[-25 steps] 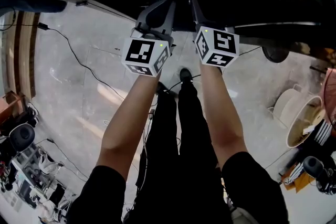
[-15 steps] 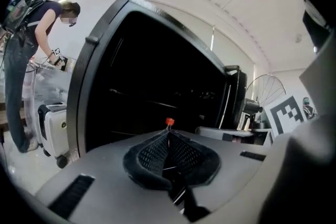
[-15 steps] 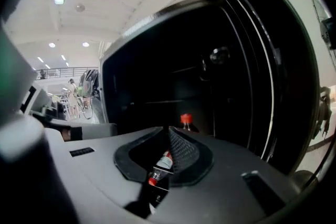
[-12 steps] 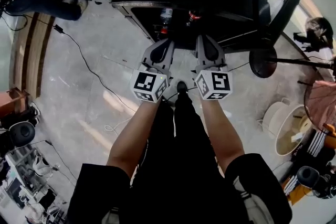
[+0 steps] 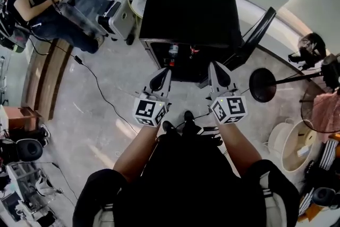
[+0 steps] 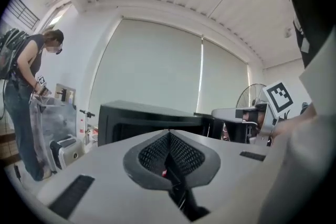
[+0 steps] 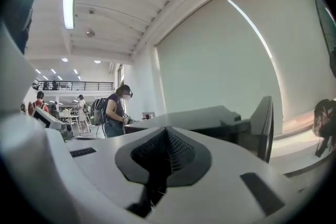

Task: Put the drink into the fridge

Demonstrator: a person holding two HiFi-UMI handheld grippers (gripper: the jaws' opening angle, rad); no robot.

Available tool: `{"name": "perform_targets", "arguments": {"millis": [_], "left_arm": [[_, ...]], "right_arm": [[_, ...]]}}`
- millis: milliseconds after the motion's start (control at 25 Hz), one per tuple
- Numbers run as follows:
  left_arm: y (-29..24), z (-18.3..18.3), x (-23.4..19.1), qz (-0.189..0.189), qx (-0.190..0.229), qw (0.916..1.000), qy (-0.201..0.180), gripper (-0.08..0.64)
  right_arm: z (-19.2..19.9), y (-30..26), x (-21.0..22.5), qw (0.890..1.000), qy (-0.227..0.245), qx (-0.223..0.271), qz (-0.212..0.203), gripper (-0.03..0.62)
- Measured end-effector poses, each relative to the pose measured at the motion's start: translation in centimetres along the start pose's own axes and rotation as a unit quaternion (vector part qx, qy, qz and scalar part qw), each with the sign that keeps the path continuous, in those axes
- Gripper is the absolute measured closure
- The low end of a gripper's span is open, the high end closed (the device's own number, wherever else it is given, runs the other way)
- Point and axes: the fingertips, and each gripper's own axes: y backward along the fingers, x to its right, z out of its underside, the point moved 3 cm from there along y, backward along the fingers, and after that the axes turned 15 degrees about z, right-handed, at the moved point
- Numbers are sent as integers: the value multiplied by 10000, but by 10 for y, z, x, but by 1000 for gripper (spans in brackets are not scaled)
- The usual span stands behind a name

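The black fridge (image 5: 191, 8) stands on the floor ahead of me, its door (image 5: 256, 34) swung open to the right. Two bottles stand inside at the front: a clear one (image 5: 173, 51) and a dark red-capped drink (image 5: 194, 51). My left gripper (image 5: 166, 70) and right gripper (image 5: 214, 65) hang side by side just in front of the opening, apart from the bottles. In the left gripper view the left gripper (image 6: 169, 136) has its jaws shut with nothing held. The right gripper (image 7: 167, 131) is shut and empty too.
A person (image 5: 32, 8) works at a covered table at the far left. A cable (image 5: 90, 77) runs across the floor. The round base of a fan stand (image 5: 262, 84) sits right of the fridge door, white baskets (image 5: 292, 141) farther right, and equipment (image 5: 21, 149) at the left edge.
Both grippers have drawn back out of the fridge opening towards me, leaving the two bottles inside. The view has risen and pulled away, so the whole fridge now shows.
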Motion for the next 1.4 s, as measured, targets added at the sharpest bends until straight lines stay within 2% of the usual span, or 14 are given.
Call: {"name": "perform_targets", "arguments": {"millis": [200,440,560,800,960,1400], "left_arm": [[31,-60,-20,-282,296,9980,-491,545],[85,-77,-46,-634,351,9945,-753,545],[98,-68,-46,-620,268,9951,-723,545],[104,-29,-32,-511,70,9985,-208,546],[108,-21,-25,-573,21,9978,-327,546],[97,-16,-22,-382,-62,9991,-194,546]], "right_arm": [[-37,21,25,9991,250,301,184,571],[-27,54,55,9968,640,156,463,571],[-6,63,51,9969,578,-64,530,571],[15,65,39,9974,532,-237,432,571],[18,65,36,9968,599,-284,439,571],[15,68,46,9957,664,-307,559,571]]}}
